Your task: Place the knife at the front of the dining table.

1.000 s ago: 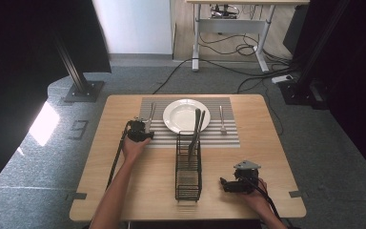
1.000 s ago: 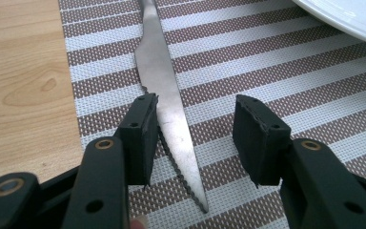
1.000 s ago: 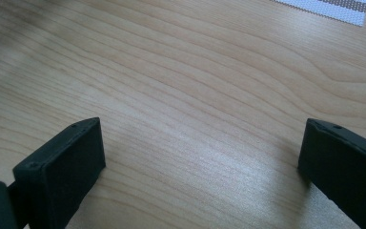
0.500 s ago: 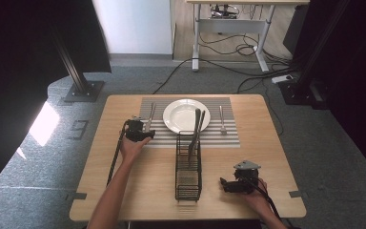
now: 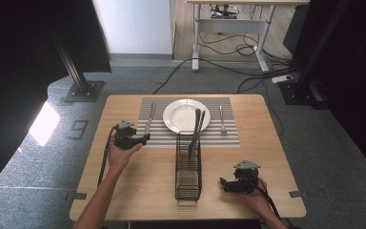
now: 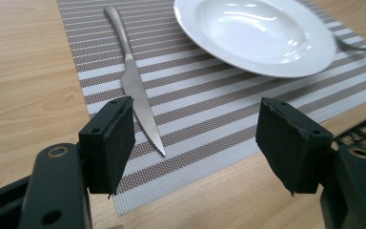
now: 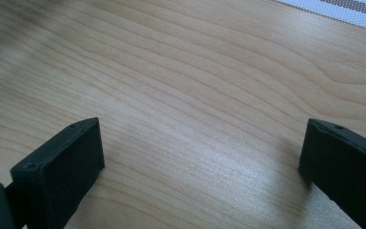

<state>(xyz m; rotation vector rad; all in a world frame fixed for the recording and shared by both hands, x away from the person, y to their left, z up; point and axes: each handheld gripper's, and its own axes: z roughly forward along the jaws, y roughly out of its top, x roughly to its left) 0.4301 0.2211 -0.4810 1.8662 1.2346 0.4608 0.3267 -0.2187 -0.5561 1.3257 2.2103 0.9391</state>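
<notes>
A steel knife [image 5: 149, 119] [image 6: 133, 81] lies on the striped placemat [image 5: 167, 138] [image 6: 209, 109], left of the white plate [image 5: 187, 116] [image 6: 257, 33]. My left gripper [image 5: 144, 140] [image 6: 198, 143] hovers just off the mat's near left corner, behind the knife's tip. Its jaws have just been opening, they stand open, and nothing is between them. A fork [image 5: 222, 119] [image 6: 357, 45] rests to the right of the plate. My right gripper [image 5: 224, 183] [image 7: 200, 162] sits near the table's front right, open over bare wood.
A black wire rack [image 5: 188, 164] stands in the middle of the table with two utensils [image 5: 195, 133] leaning in its far end. In the right gripper view a corner of the placemat [image 7: 333, 7] shows at the top. Cables trail from both grippers over the table's front edge.
My left gripper has drawn back from the knife toward the person and risen a little, with its jaws wider apart. The knife stays on the mat. The right gripper has not moved.
</notes>
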